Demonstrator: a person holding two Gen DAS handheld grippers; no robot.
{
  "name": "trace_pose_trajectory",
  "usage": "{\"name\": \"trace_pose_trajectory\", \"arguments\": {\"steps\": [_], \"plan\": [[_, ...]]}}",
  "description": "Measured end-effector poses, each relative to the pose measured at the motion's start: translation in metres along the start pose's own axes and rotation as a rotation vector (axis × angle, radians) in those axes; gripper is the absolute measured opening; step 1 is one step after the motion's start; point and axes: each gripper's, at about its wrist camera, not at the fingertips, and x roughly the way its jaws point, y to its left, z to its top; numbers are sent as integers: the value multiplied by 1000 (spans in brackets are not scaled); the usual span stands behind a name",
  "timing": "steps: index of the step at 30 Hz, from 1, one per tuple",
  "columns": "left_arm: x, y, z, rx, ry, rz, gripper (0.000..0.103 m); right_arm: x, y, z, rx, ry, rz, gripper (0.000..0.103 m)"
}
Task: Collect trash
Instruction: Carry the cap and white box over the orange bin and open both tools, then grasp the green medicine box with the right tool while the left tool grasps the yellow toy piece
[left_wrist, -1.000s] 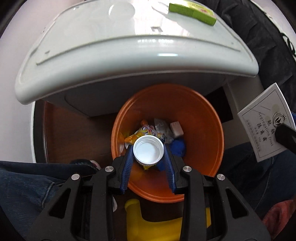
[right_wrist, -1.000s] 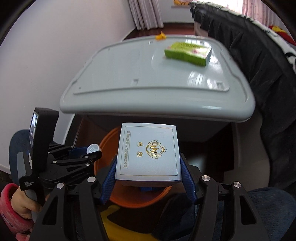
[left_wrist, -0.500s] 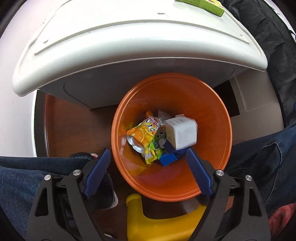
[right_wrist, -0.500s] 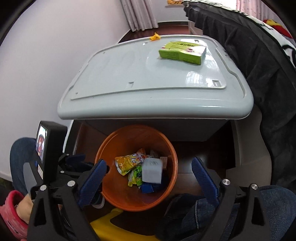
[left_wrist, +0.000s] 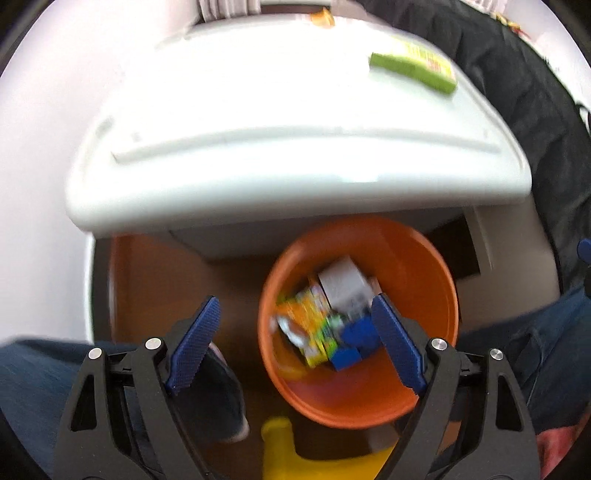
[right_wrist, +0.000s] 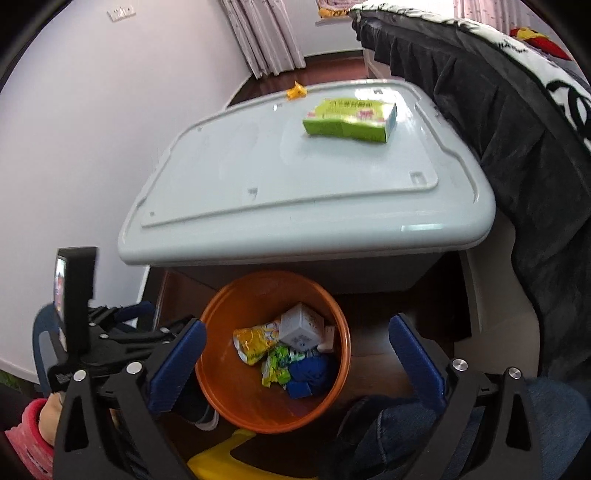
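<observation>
An orange bin (right_wrist: 221, 391) (left_wrist: 417, 266) stands on the floor in front of a white storage box. It holds a white carton (right_wrist: 301, 326) (left_wrist: 345, 282), yellow and green wrappers (right_wrist: 255, 343) (left_wrist: 306, 325) and blue pieces (right_wrist: 310, 373). A green box (right_wrist: 349, 118) (left_wrist: 413, 68) lies on the storage box lid (right_wrist: 295, 192) (left_wrist: 277, 140). My left gripper (left_wrist: 295, 343) is open and empty above the bin's left rim; it also shows at the left of the right wrist view (right_wrist: 122, 328). My right gripper (right_wrist: 295, 365) is open and empty above the bin.
A small orange scrap (right_wrist: 295, 90) lies at the lid's far edge. A dark blanket (right_wrist: 517, 129) hangs at the right. A yellow object (right_wrist: 221, 458) sits below the bin. Jeans-clad legs (left_wrist: 44, 376) flank the bin. A white wall (right_wrist: 92, 129) is at the left.
Both grippers opened: the bottle cap and the white carton dropped into the bin. Both grippers have since lifted back, the left one shifting left, with blur.
</observation>
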Motion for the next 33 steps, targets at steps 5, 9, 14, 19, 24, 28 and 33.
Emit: {"name": "trace_pose_trajectory", "arguments": {"steps": [5, 9, 14, 19, 24, 28, 33], "plan": [[-28, 11, 38, -18, -111, 14, 82, -9, -5, 47, -116, -69, 42, 97], [-33, 16, 61, -43, -152, 6, 82, -4, -3, 92, -331, -122, 73, 98], [-25, 25, 79, -95, -169, -24, 82, 32, -7, 153, -535, -100, 9, 98], [-9, 30, 85, -120, -153, -57, 82, 94, -12, 200, -646, 11, -16, 98], [6, 38, 90, -145, -103, -126, 82, 148, -11, 224, -780, 87, -77, 97], [11, 42, 93, -164, -99, -152, 82, 183, -14, 233, -866, 165, -75, 97], [10, 40, 95, -153, -104, -178, 82, 212, -26, 253, -872, 217, -47, 97]]}}
